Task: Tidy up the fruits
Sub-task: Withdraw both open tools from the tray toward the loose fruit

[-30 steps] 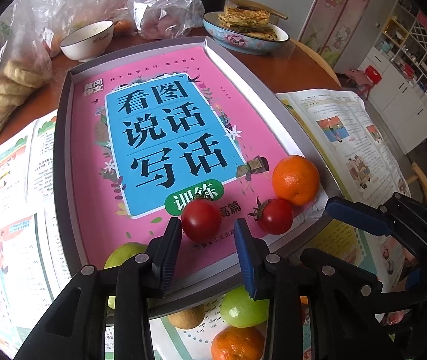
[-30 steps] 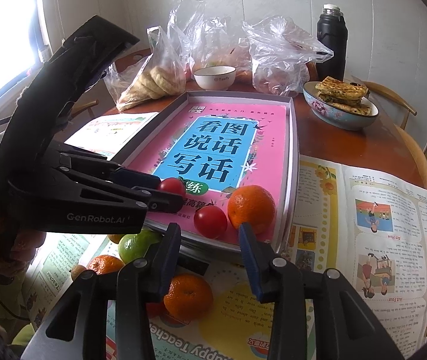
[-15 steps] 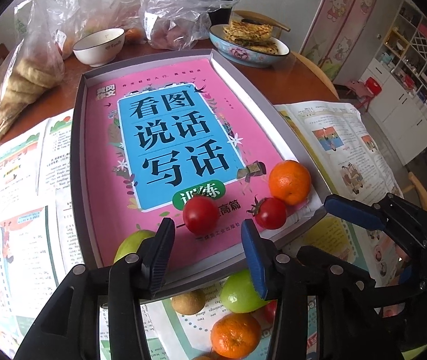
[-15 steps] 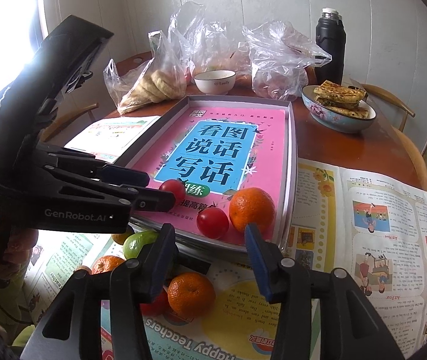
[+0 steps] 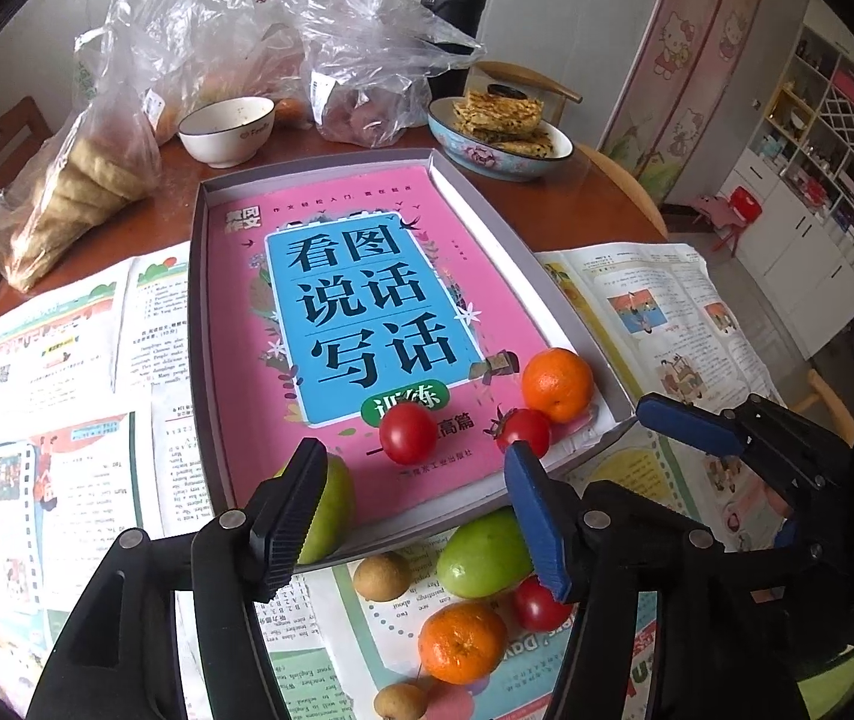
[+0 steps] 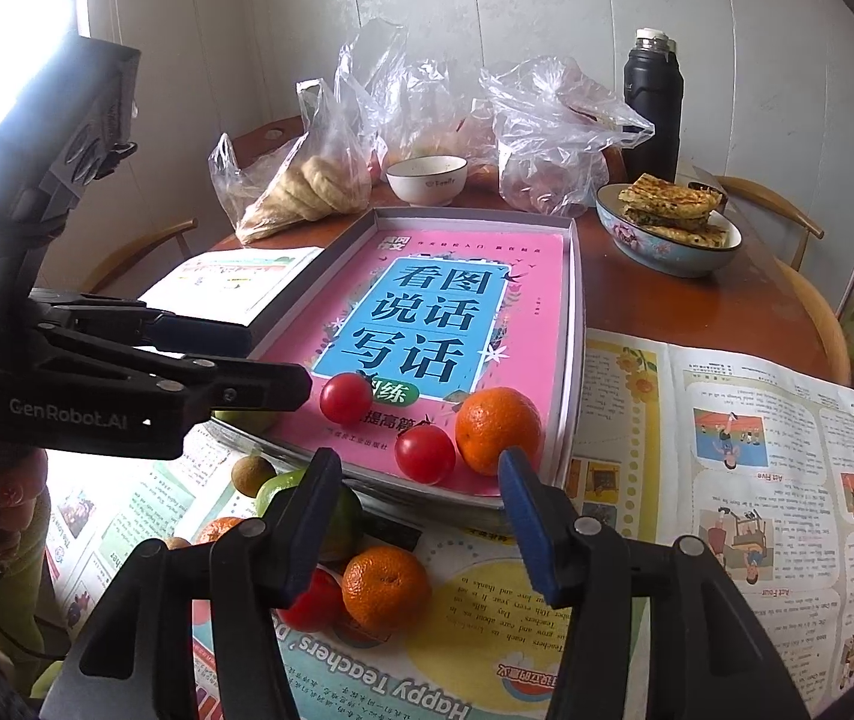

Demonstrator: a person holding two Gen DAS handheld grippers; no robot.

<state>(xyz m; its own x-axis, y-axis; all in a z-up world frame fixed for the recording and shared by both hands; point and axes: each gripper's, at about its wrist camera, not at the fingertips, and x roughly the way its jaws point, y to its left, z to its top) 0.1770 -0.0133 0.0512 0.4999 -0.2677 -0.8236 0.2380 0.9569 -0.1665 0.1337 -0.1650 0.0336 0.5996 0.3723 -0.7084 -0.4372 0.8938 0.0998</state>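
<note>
With both my left tool (image 5: 414, 501) and right tool (image 6: 417, 495) opening empty, I'd take the thin-skinned cherry tomato (image 5: 407, 433) gently across its middle, since it bruises and rolls.

I see a round wooden table (image 6: 655, 306) carrying newspapers (image 6: 727, 420), a grey tray (image 6: 574, 324), bowls and bags at frame top.

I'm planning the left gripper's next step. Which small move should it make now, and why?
Probably lower the left gripper, empty with jaws opening, onto the round green fruit lying on the newspaper outside the shallow grey box, which already holds tomatoes and an orange.
</note>
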